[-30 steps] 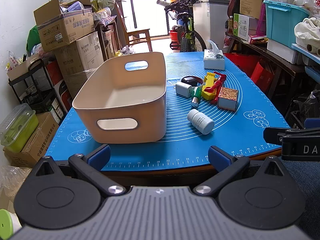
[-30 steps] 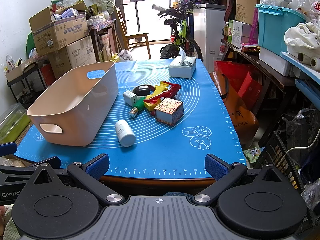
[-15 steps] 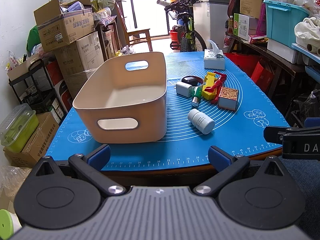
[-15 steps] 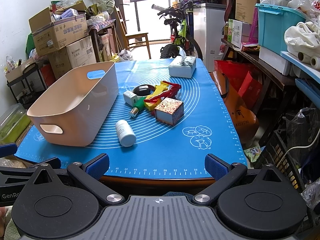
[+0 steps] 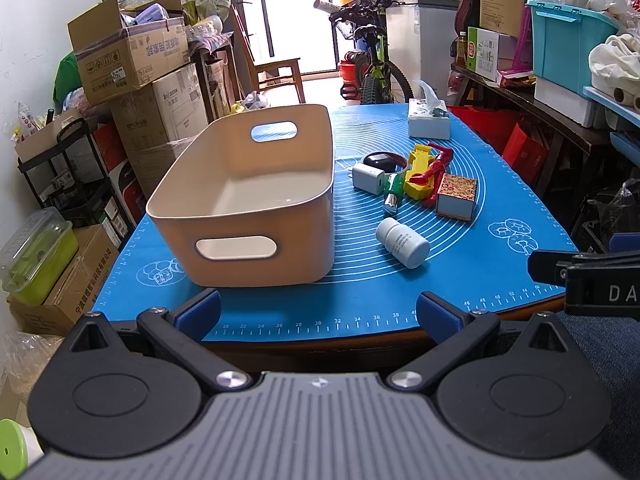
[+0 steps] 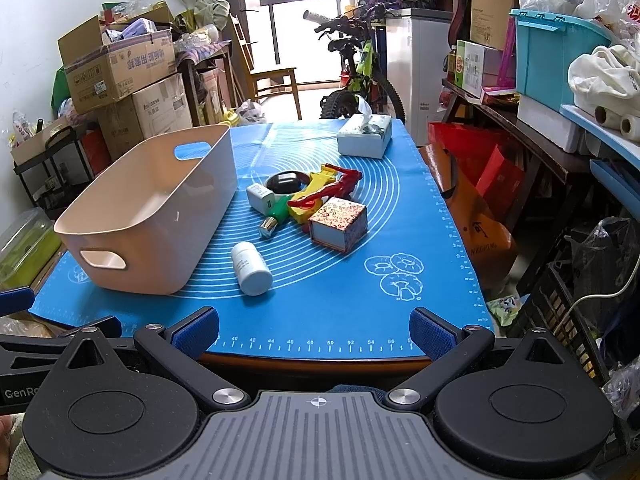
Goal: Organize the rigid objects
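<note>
An empty beige bin (image 5: 256, 196) (image 6: 156, 216) stands on the left of the blue mat (image 5: 360, 304) (image 6: 340, 312). To its right lie a white pill bottle (image 5: 402, 242) (image 6: 251, 267), a patterned box (image 5: 457, 197) (image 6: 339, 224), a white charger (image 5: 368, 178) (image 6: 261, 198), a green tube (image 5: 393, 196) (image 6: 276, 218), yellow and red toys (image 5: 425, 172) (image 6: 320, 194) and a black case (image 5: 380, 160) (image 6: 285, 182). My left gripper (image 5: 318, 312) and right gripper (image 6: 314, 326) are open and empty at the table's near edge.
A tissue box (image 5: 429, 122) (image 6: 364, 138) sits at the mat's far end. Stacked cardboard boxes (image 5: 136, 68) line the left, shelves with a teal bin (image 6: 556, 48) the right. A bicycle (image 6: 356, 80) and chair stand beyond the table.
</note>
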Demonstrator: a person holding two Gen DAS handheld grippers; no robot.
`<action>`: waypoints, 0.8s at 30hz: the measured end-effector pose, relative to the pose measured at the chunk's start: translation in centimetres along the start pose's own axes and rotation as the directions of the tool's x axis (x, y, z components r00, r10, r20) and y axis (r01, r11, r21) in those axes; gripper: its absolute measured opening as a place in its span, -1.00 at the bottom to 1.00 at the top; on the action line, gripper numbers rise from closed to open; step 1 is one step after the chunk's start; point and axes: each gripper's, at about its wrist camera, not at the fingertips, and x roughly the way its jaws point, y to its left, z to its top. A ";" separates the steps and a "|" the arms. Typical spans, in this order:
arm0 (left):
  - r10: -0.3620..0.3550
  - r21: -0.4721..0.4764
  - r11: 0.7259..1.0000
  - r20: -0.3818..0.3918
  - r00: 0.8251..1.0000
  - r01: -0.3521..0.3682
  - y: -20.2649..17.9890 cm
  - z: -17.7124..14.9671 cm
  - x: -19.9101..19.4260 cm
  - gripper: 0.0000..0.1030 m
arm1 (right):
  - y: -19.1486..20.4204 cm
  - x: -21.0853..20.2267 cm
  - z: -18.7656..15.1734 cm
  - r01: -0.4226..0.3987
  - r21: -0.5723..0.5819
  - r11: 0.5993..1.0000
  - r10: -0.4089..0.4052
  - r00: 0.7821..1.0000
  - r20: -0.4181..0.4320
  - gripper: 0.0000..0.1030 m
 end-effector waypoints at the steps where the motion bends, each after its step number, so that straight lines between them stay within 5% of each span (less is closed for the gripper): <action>1: -0.005 -0.001 1.000 0.000 1.000 0.005 0.1 0.1 -0.1 0.99 | 0.0 -0.1 0.1 0.000 -0.001 1.000 0.000 1.000 0.005 0.95; 11: -0.035 -0.017 0.999 0.032 0.999 0.035 1.5 1.8 -1.0 0.99 | 0.2 -0.9 1.8 -0.028 0.013 1.000 0.028 0.999 0.036 0.95; 24: 0.093 -0.031 0.995 -0.002 0.996 -0.093 6.5 9.2 1.7 0.99 | 2.6 3.6 6.6 -0.063 -0.021 0.998 0.063 0.998 0.007 0.95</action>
